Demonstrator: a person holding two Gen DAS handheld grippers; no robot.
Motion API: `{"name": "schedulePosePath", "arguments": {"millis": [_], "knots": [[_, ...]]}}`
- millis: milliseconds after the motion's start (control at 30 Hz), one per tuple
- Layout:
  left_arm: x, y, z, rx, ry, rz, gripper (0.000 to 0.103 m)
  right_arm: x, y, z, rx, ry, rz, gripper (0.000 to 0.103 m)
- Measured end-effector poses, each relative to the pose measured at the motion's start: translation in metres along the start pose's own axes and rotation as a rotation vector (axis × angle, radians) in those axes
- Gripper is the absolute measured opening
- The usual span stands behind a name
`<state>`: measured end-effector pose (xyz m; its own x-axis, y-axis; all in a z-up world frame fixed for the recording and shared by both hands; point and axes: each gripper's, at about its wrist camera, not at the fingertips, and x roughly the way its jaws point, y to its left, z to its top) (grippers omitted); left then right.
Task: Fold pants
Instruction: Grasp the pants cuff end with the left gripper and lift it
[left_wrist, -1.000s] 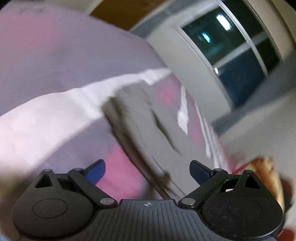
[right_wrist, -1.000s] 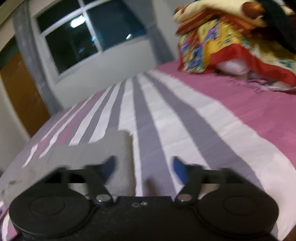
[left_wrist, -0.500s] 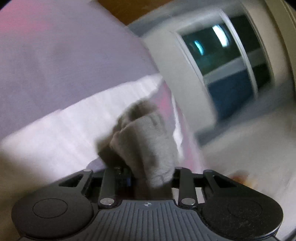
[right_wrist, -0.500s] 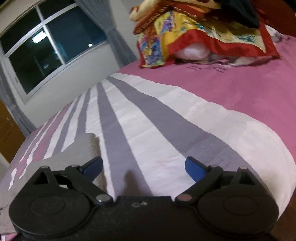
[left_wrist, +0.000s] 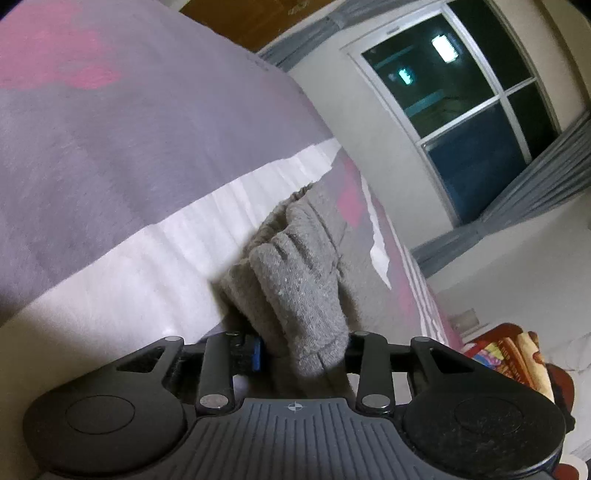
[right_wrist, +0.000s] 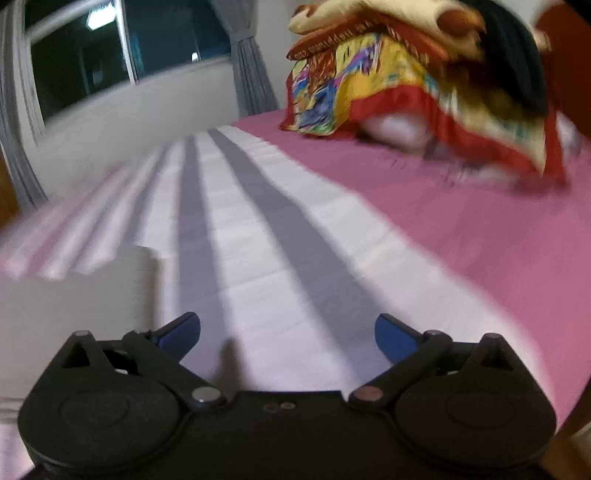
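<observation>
Your left gripper (left_wrist: 303, 347) pinches a bunched edge of the grey pants (left_wrist: 306, 280) on the striped bed (left_wrist: 155, 258), jaws easing apart; right gripper (right_wrist: 288, 336) empty, opening wide. Next, prob.: catch the blurred far corner w/ the right.

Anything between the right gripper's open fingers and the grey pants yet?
No. In the right wrist view the right gripper, jaws opening, frames only bare striped white, grey and pink bedsheet; the grey knit pants lie off to its left side.
</observation>
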<state>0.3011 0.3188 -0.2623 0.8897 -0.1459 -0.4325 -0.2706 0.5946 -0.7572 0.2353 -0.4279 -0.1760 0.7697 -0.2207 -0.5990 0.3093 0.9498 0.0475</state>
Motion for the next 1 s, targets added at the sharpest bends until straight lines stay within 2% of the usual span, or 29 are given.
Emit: {"name": "schedulePosePath", "arguments": {"millis": [100, 167, 267, 433, 533, 733, 867, 1000], "knots": [[0.004, -0.006, 0.006, 0.019, 0.014, 0.028, 0.036, 0.025, -0.028, 0.016, 0.008, 0.012, -0.096, 0.103], [0.018, -0.013, 0.014, 0.046, 0.013, 0.061, 0.036, 0.055, -0.049, 0.018, 0.029, 0.152, -0.170, 0.103], [0.012, -0.032, 0.016, 0.105, -0.001, 0.110, 0.033, 0.057, -0.058, 0.015, -0.015, 0.151, -0.101, 0.103], [0.001, -0.063, 0.022, 0.157, -0.037, 0.130, 0.031, 0.048, -0.070, 0.003, -0.022, 0.088, -0.031, 0.103], [-0.008, -0.098, 0.024, 0.221, -0.060, 0.079, 0.031, 0.043, -0.070, -0.002, -0.040, 0.051, -0.023, 0.103], [-0.008, -0.202, 0.013, 0.445, -0.058, -0.025, 0.031, 0.041, -0.071, -0.008, -0.031, 0.003, -0.013, 0.103], [0.010, -0.271, -0.016, 0.578, -0.018, -0.099, 0.031, 0.040, -0.073, -0.008, -0.027, -0.004, 0.000, 0.103], [0.033, -0.328, -0.065, 0.709, 0.049, -0.178, 0.031, 0.039, -0.075, -0.010, -0.025, -0.011, 0.012, 0.103]]}}
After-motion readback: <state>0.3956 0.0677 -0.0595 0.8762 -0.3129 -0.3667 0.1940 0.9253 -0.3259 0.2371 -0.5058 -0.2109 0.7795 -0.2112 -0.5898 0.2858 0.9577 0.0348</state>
